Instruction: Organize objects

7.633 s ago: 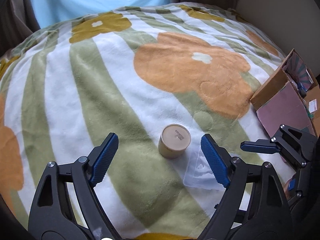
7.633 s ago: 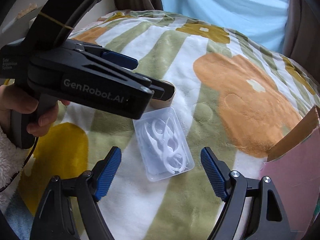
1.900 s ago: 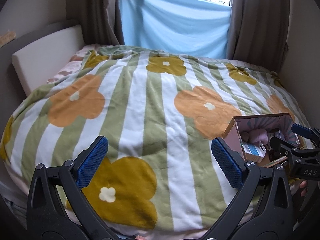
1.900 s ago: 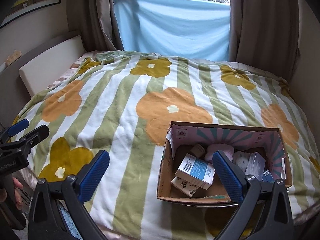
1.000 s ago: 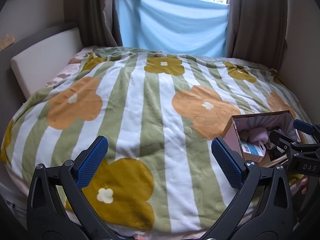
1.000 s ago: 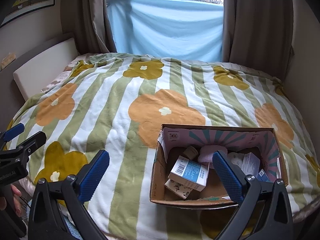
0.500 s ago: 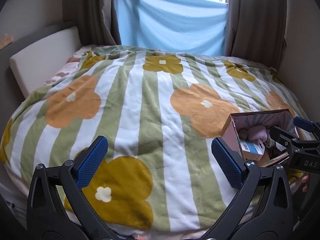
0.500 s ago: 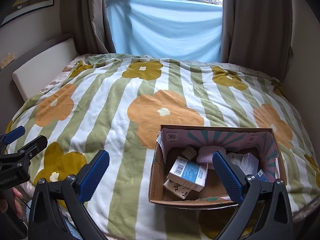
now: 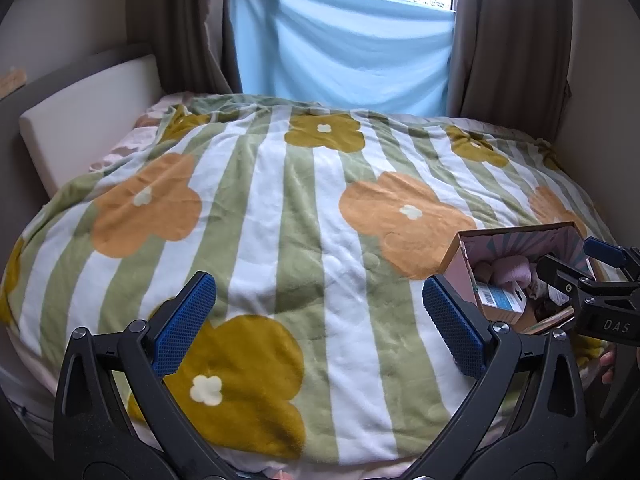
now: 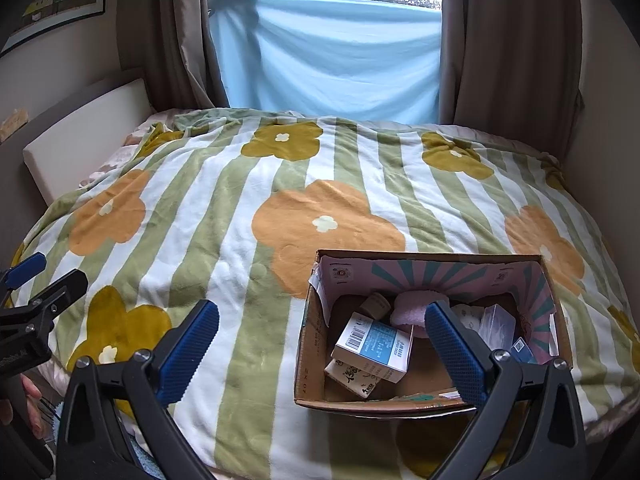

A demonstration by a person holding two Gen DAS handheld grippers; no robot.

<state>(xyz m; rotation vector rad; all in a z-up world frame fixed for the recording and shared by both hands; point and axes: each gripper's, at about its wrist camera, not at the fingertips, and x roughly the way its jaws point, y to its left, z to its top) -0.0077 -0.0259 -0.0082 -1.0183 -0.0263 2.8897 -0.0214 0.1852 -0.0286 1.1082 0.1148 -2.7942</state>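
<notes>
An open cardboard box [image 10: 308, 344] sits on the near right of the bed; it also shows in the left wrist view [image 9: 460, 276]. Inside lie a white-and-blue carton [image 10: 374, 344], a tan cylinder [image 10: 374, 304], a pink soft item [image 10: 412, 306], a clear plastic case [image 10: 498, 326] and other small packs. My right gripper [image 10: 322, 344] is open and empty, held back above the box's near left side. My left gripper [image 9: 320, 324] is open and empty over the blanket's near edge, left of the box.
A striped flower blanket [image 9: 304, 216] covers the bed. A white headboard cushion [image 9: 84, 120] stands at the left. Brown curtains [image 10: 512, 52] and a blue sheet [image 10: 328, 60] hang behind. A wall is close at the right.
Both grippers have drifted back slightly from the bed over the last second. About 7.6 s ago the tan cylinder and the clear case lay on the blanket; both now lie in the box.
</notes>
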